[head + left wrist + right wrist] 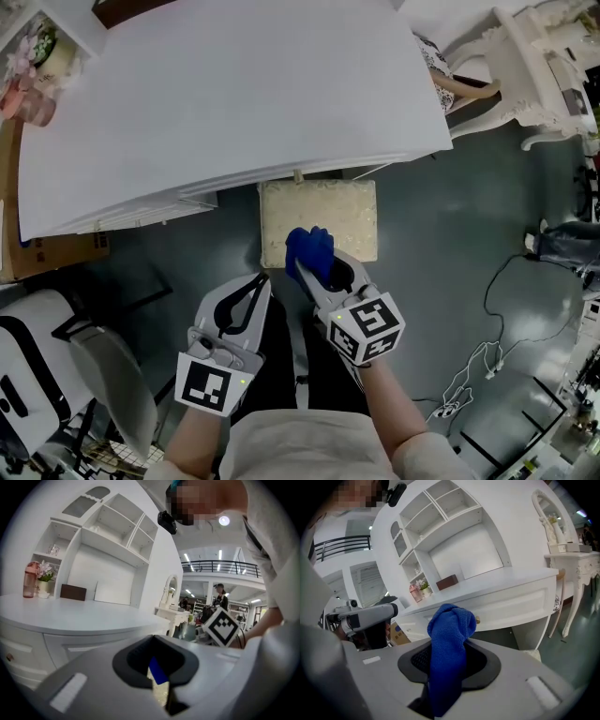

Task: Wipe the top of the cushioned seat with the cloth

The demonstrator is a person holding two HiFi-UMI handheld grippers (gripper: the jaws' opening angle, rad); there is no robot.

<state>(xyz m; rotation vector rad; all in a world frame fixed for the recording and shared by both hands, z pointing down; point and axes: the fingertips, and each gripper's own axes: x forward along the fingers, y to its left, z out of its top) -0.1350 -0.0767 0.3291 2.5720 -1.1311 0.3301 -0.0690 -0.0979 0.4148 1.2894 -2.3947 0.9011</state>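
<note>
The cushioned seat (319, 220) is a beige square pad half tucked under the white desk (234, 103). My right gripper (314, 274) hangs over the seat's near edge, shut on a bunched blue cloth (309, 251). In the right gripper view the cloth (447, 644) stands up out of the shut right gripper (443, 686). My left gripper (260, 281) is just left of the seat's near corner, shut and holding nothing. Through the left gripper (161, 686) I see a sliver of the blue cloth (158, 671) and of the beige seat (162, 694).
A cardboard box (56, 248) sits under the desk at the left. A white chair (37, 356) stands at the lower left. An ornate white table (534, 66) is at the upper right. Cables (487, 356) lie on the grey floor to the right.
</note>
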